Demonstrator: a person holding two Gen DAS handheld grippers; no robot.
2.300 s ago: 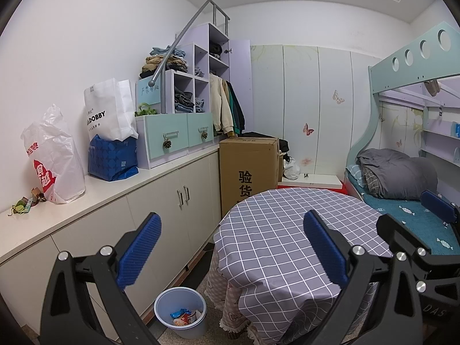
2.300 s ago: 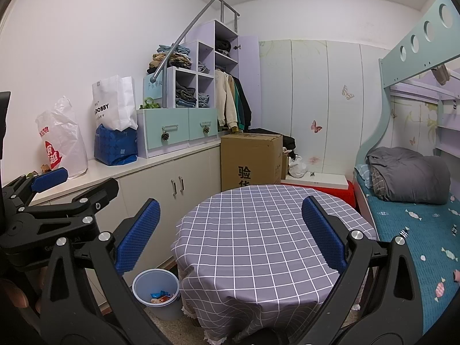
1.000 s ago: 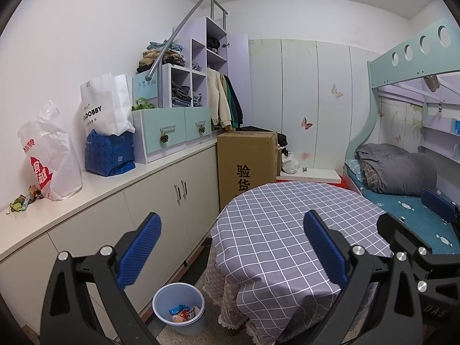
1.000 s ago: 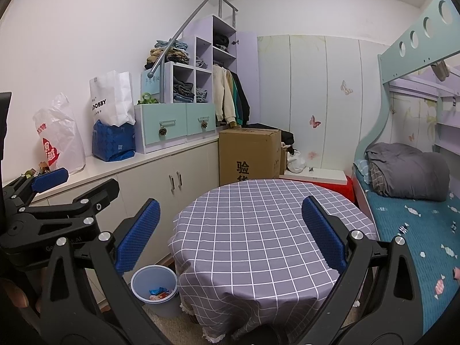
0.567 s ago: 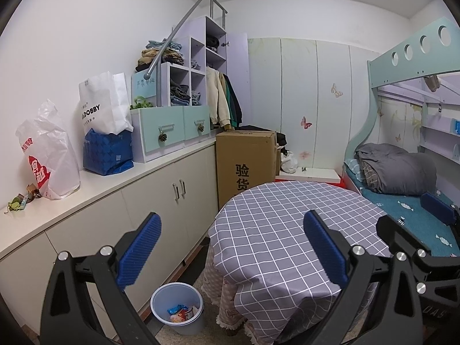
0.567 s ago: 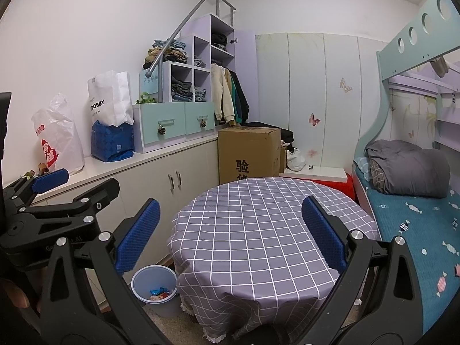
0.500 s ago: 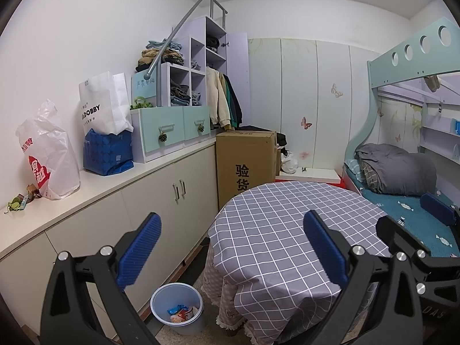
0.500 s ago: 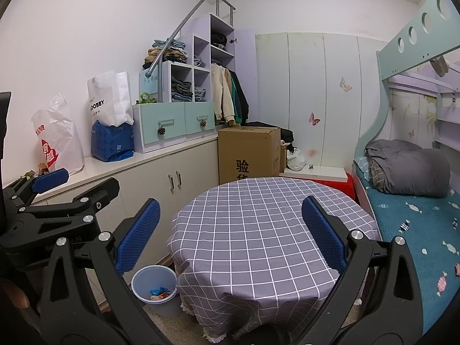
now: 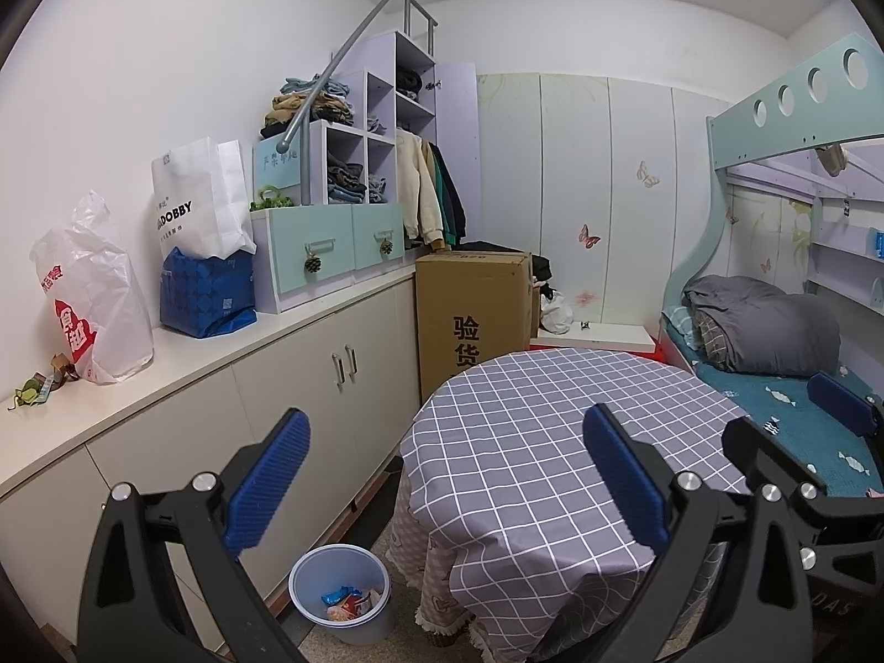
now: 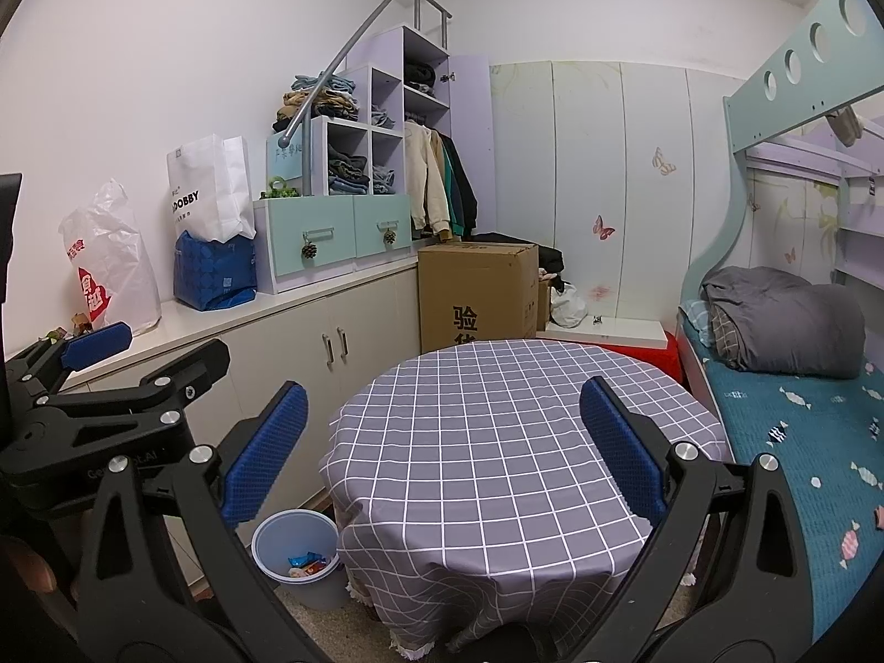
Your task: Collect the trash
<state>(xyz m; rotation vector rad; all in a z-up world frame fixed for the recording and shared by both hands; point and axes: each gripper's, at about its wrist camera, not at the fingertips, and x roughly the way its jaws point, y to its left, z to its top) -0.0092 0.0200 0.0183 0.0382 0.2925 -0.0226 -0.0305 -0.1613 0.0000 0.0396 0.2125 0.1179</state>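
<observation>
A pale blue trash bin [image 9: 340,596] stands on the floor between the cabinet and the round table; it holds several snack wrappers [image 9: 348,602]. It also shows in the right wrist view [image 10: 295,558]. My left gripper [image 9: 442,475] is open and empty, held high over the table's near edge. My right gripper [image 10: 436,442] is open and empty above the table. The left gripper also shows at the left of the right wrist view [image 10: 146,351]. The round table [image 10: 497,431] with a grey checked cloth carries nothing.
A long white cabinet counter [image 9: 182,364] on the left holds a white plastic bag [image 9: 88,298], a blue bag, a paper bag and small scraps [image 9: 33,387]. A cardboard box [image 9: 469,315] stands behind the table. A bunk bed [image 10: 790,387] is on the right.
Both grippers have drifted slightly back and up, so the table and bin sit a little lower and farther in view. Both stay open and empty.
</observation>
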